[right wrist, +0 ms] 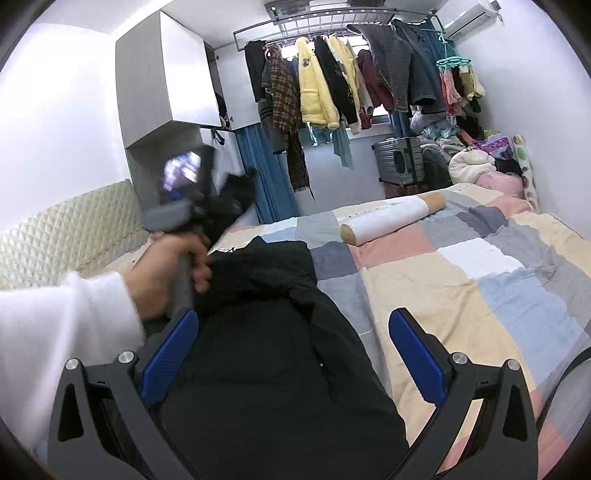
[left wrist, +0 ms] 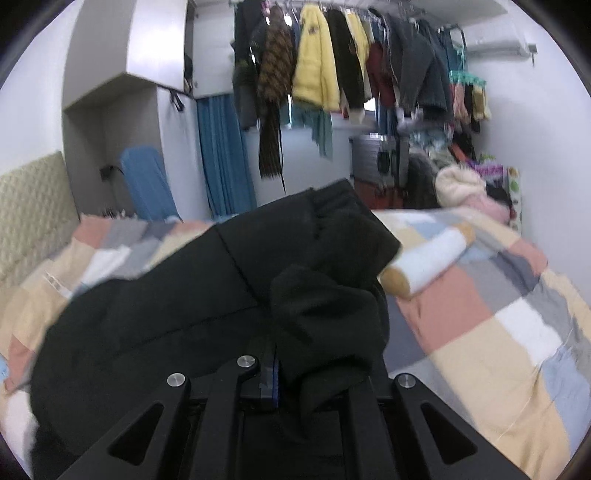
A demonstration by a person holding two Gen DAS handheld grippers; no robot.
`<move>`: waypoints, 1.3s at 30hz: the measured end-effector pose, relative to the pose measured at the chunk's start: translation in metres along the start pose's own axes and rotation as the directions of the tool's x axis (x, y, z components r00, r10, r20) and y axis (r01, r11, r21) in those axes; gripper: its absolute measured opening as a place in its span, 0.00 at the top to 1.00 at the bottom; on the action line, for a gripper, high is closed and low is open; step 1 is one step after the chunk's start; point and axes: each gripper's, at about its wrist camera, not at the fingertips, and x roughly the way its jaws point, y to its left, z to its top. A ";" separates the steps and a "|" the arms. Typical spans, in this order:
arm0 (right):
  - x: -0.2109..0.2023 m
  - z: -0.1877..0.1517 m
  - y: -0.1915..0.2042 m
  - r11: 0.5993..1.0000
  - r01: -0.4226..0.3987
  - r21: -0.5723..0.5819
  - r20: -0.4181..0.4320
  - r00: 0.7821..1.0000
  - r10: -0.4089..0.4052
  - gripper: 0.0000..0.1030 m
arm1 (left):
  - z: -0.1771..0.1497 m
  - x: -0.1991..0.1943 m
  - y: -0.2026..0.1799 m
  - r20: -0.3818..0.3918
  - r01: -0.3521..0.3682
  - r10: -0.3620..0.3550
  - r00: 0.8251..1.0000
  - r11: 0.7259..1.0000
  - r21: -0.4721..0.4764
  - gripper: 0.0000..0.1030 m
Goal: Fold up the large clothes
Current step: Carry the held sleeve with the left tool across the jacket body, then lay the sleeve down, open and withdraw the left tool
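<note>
Now the left claw (left wrist: 275, 373) was pinched shut on a fold of the black coat (left wrist: 155, 325), which lay on the patchwork bed (left wrist: 480, 332). The right claw (right wrist: 293, 350) hung wide open over it. The thick cloth could slip out and flop unfolded

One black coat (right wrist: 266, 369), one roll (right wrist: 391, 218), one suitcase (right wrist: 400, 162), two grippers (right wrist: 295, 354).

White walls (right wrist: 55, 110), grey wall cabinet (right wrist: 166, 74), quilted headboard (right wrist: 66, 236), blue curtain (right wrist: 266, 177), laden clothes rail (right wrist: 332, 22).
</note>
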 end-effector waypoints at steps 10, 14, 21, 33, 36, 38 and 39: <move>0.014 -0.011 -0.017 0.999 0.016 0.046 -0.025 1.000 -0.015 0.00 | -0.053 0.076 -0.027 -0.188 -0.072 0.099 0.977 0.987 0.145 0.92; 0.021 -0.013 -0.019 0.998 0.036 0.045 -0.035 0.999 -0.034 0.00 | -0.046 0.068 -0.028 -0.194 -0.054 0.073 0.978 0.993 0.104 0.92; 0.020 -0.015 -0.017 0.999 0.040 0.029 -0.048 0.998 -0.038 0.00 | -0.031 0.028 -0.015 -0.187 -0.083 0.089 0.978 0.996 0.038 0.48; 0.006 -0.010 0.002 0.998 0.043 -0.037 -0.019 0.999 -0.044 0.00 | -0.010 -0.109 0.016 -0.023 -0.004 0.005 1.000 0.999 0.032 0.16; 0.004 -0.010 0.010 0.998 0.031 -0.055 -0.017 0.999 -0.032 0.00 | -0.013 -0.138 0.033 -0.012 0.006 -0.005 1.000 1.000 0.018 0.16; 0.003 -0.010 0.015 0.997 0.029 -0.068 -0.017 0.999 -0.031 0.00 | -0.020 -0.160 0.045 0.011 0.012 -0.012 1.000 1.000 0.012 0.16; 0.001 -0.010 0.019 0.996 0.030 -0.082 -0.014 0.999 -0.031 0.00 | -0.024 -0.170 0.050 0.016 0.017 -0.017 1.000 1.000 0.017 0.16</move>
